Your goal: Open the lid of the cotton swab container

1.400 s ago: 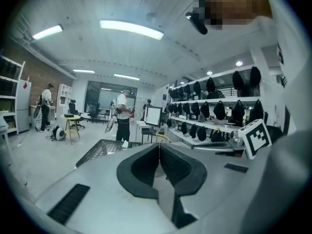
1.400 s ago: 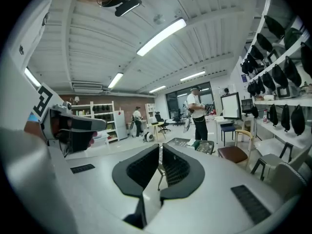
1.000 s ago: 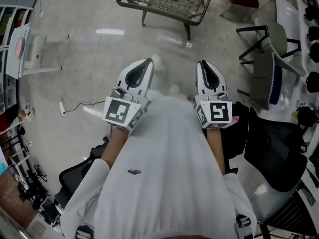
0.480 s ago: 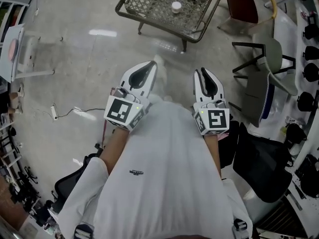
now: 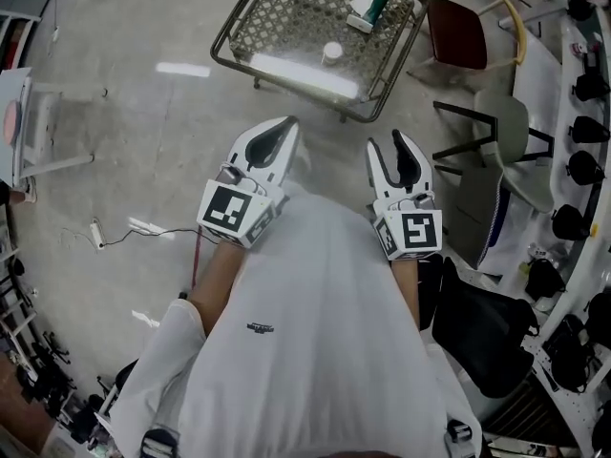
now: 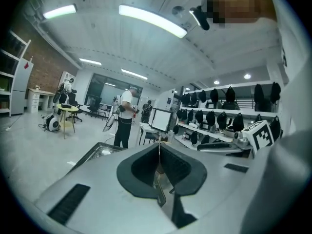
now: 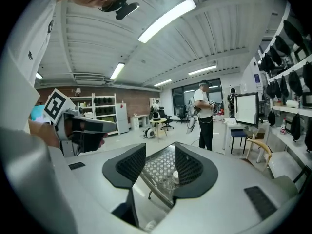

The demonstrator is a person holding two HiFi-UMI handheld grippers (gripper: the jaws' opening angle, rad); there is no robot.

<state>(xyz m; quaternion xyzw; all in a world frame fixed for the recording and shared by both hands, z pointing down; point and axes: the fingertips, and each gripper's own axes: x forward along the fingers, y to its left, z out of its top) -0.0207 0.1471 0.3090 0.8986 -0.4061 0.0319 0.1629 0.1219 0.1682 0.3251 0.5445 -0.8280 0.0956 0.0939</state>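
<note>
Wicker table (image 5: 286,17) with white container (image 5: 331,52), red chair (image 5: 456,31) beside it

ahead: we have bare floor (image 5: 143,113) up to the worktop (image 5: 286,17) | worktop: small white tub (image 5: 331,52), box (image 5: 368,6) — rest free | right: grey chair (image 5: 511,132), black chair (image 5: 482,327) crowd in

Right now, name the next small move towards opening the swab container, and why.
Probably step closer to the table: the small white container on it, likely the swab one, sits well ahead of both grippers. On the right gripper the jaws have just been opening, nothing between them; the left gripper is shut.
</note>
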